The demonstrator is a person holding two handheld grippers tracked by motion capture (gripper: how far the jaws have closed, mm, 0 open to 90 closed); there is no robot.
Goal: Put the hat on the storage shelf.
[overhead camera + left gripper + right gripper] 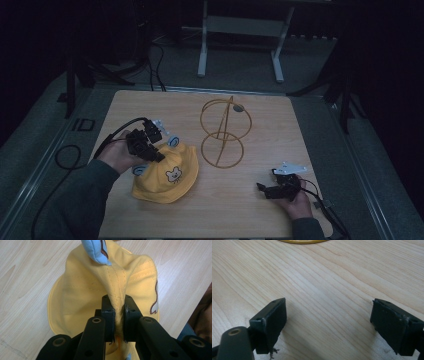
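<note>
A yellow child's hat with a bear face and blue ears lies on the wooden table, left of centre. My left gripper is shut on a pinched fold of the hat's crown; in the left gripper view the yellow fabric bunches up between the jaws of the left gripper, with a blue ear above. A gold wire hat stand rises at the table's middle. My right gripper rests low at the front right, jaws wide open over bare wood.
A white desk frame stands on the floor beyond the table. Black cables trail off the left side. The yellow brim edge shows at the top of the right gripper view.
</note>
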